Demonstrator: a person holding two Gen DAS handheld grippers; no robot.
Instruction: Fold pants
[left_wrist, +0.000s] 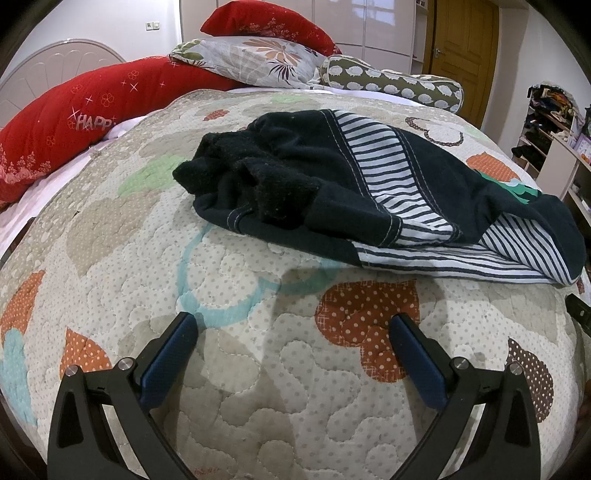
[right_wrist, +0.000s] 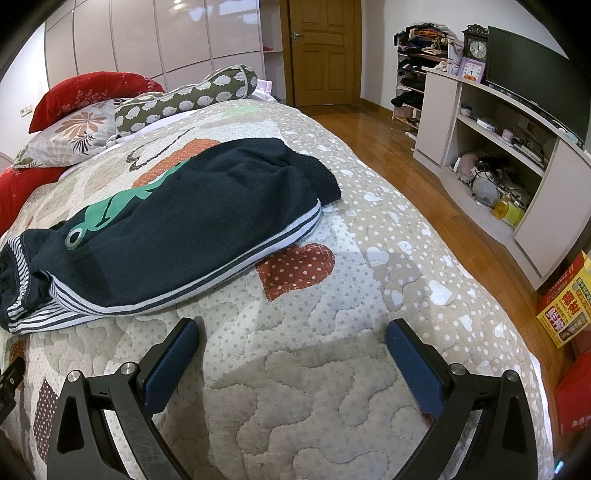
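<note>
Dark navy pants (left_wrist: 306, 173) with white-and-navy striped panels and a green print lie crumpled on the quilted bedspread (left_wrist: 240, 369). In the left wrist view they lie beyond my left gripper (left_wrist: 293, 325), which is open and empty a little short of their near edge. In the right wrist view the pants (right_wrist: 192, 221) stretch from the left edge toward the middle. My right gripper (right_wrist: 293, 328) is open and empty, to the right of and in front of the pants' near hem.
Red pillows (left_wrist: 74, 122), a floral pillow (left_wrist: 255, 59) and a patterned bolster (left_wrist: 391, 85) lie at the head of the bed. To the right are a wooden floor (right_wrist: 424, 177), a white shelf unit (right_wrist: 517, 162) with a TV, and boxes (right_wrist: 565, 299).
</note>
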